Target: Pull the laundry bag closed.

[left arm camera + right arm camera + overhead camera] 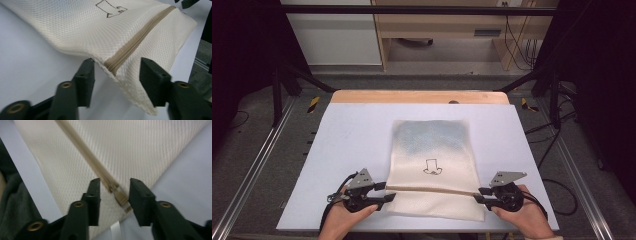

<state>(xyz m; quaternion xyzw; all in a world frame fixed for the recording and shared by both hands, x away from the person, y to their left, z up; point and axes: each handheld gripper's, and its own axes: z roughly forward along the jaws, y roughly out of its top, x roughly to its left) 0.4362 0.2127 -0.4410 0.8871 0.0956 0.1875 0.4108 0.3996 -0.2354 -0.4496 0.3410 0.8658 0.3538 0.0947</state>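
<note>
A cream mesh bag [432,145] lies flat on the white board [347,130], with a small hat outline [432,167] drawn on it. A tan zipper [432,190] runs across its near end. My left gripper [387,192] is at the zipper's left end. In the left gripper view the bag's raised corner [75,25] and the zipper end [140,40] sit between the parted jaws of my left gripper [117,75]. My right gripper [478,194] is at the right end. There the zipper pull [121,198] lies between the jaws of my right gripper [113,192], with a gap on both sides.
A wooden strip [412,96] borders the board's far edge. Metal rails [257,165] run along both sides of the table. A cabinet [437,30] and cables [517,40] stand beyond it on the floor.
</note>
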